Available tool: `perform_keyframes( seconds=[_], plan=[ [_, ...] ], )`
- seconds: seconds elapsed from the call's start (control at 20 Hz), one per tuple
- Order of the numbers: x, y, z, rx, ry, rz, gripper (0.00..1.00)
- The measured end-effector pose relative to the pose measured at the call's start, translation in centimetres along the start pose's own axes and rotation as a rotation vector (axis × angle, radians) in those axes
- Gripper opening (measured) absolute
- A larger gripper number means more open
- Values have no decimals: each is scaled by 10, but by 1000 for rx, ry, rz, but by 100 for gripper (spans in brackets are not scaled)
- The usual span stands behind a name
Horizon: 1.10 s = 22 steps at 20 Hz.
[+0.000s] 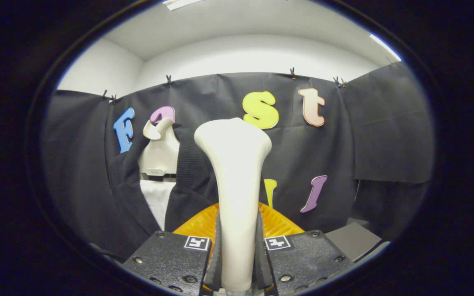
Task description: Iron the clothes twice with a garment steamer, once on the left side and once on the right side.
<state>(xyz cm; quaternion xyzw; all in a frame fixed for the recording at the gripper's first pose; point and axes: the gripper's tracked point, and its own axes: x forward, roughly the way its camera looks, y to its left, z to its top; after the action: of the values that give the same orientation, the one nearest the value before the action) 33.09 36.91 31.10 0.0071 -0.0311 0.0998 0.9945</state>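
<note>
My gripper (237,246) is shut on the handle of a cream-white garment steamer (235,172), which stands upright between the fingers with its wide head at the top. Beyond it on the left a dark jacket (187,172) hangs on a pale mannequin bust (161,154), open at the front over a white shirt (156,197). The steamer's head is to the right of the jacket's shoulder and nearer to me; I cannot tell whether they touch.
An orange ribbed object (280,224) lies just behind the fingers, low down. A grey flat surface (354,240) sits to the lower right. Black cloth walls enclose the booth on all sides behind the mannequin.
</note>
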Motion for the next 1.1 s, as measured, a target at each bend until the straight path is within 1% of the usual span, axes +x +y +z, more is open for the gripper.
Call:
perform_keyframes(
  seconds=[0.2, 0.65, 1.1],
  plan=[
    [7, 18, -5, -34, 6, 0, 36],
    [11, 16, -30, -54, 46, -11, 36],
    [2, 13, -75, -72, 83, -10, 36]
  ],
)
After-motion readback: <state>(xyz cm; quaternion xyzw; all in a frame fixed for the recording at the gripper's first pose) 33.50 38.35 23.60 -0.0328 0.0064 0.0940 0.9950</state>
